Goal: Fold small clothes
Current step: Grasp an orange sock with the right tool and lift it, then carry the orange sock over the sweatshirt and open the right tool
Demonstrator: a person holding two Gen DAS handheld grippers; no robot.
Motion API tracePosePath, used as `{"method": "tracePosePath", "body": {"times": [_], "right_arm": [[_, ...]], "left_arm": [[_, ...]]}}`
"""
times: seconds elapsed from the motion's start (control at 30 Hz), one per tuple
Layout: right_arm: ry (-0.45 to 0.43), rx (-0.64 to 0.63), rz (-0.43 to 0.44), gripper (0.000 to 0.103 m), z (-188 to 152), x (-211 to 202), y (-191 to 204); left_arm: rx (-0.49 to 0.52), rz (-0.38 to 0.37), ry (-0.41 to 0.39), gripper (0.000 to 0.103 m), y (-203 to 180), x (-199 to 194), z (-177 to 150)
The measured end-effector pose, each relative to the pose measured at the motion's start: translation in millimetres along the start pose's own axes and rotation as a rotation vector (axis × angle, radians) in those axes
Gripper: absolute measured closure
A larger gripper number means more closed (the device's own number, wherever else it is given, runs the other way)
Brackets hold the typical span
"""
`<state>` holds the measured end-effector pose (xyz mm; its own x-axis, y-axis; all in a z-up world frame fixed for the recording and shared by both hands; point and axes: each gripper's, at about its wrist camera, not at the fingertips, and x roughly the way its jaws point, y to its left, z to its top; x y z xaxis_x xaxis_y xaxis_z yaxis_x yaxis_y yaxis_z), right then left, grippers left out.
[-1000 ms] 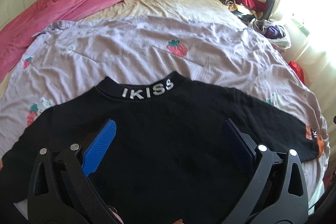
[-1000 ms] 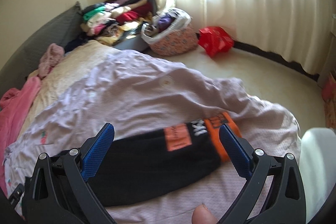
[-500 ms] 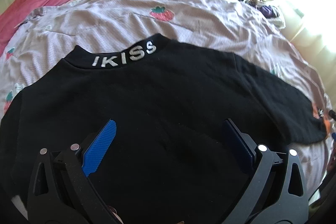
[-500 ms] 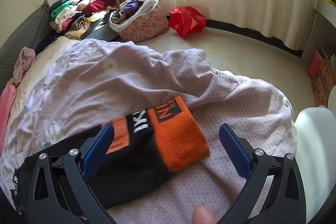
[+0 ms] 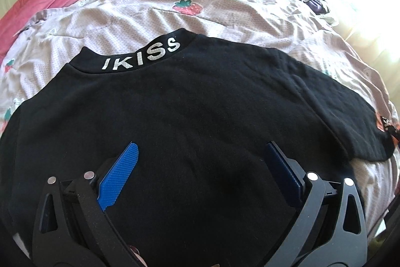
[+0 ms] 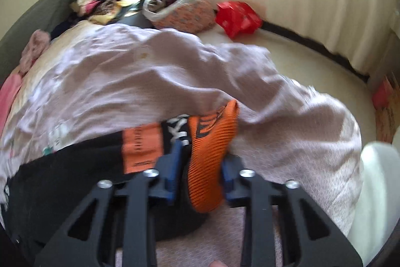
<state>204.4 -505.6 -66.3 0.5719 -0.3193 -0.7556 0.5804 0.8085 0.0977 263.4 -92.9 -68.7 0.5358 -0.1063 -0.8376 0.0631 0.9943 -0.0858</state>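
The left gripper (image 5: 200,167) hangs tilted downward, its 2 blue fingers (image 5: 120,174) spread wide; the right gripper (image 6: 200,167) is closing, cloth bunched between its jaws.

one black sweater (image 5: 200,116), two grippers (blue jaws), one red bag (image 6: 237,16)

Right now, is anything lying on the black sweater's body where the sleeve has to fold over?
Nothing visible: the black sweater lies bare in front of the open left hand-held gripper. The right hand-held gripper is closing on the orange cuff.

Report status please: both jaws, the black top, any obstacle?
Right gripper closing on orange cuff. Left gripper open above black top, which lies flat on the bedspread. No obstacle seen.
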Motion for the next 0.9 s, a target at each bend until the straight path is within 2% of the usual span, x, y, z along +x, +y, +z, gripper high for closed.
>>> {"method": "tracePosePath", "body": {"times": [0.07,0.17,0.23,0.33,0.57,0.77,0.9], "right_arm": [[-0.027,-0.019,0.046,0.085,1.4,-11.3,8.9],[-0.098,-0.085,0.162,0.087,1.4,-38.7,34.4],[-0.115,-0.113,0.237,0.093,1.2,-50.3,49.5],[-0.132,-0.181,0.336,0.092,-4.2,-68.5,81.0],[-0.136,-0.355,0.57,0.093,-32.4,-108.8,151.3],[-0.123,-0.482,0.687,0.093,-62.4,-132.7,200.9],[-0.078,-0.504,0.774,0.089,-80.0,-136.4,220.5]], "left_arm": [[0.006,-0.009,-0.011,0.008,-2.1,-8.0,-1.0],[0.003,-0.015,-0.017,0.008,-1.8,-15.8,-0.6],[-0.006,-0.023,-0.021,0.008,0.1,-20.4,-0.4],[-0.03,-0.031,-0.021,0.008,6.8,-26.5,0.2],[-0.08,-0.012,-0.032,0.008,33.4,-39.8,-1.8],[-0.149,-0.015,-0.042,0.008,63.9,-49.5,-2.9],[-0.213,-0.098,-0.031,0.008,80.7,-50.1,-5.5]]}}
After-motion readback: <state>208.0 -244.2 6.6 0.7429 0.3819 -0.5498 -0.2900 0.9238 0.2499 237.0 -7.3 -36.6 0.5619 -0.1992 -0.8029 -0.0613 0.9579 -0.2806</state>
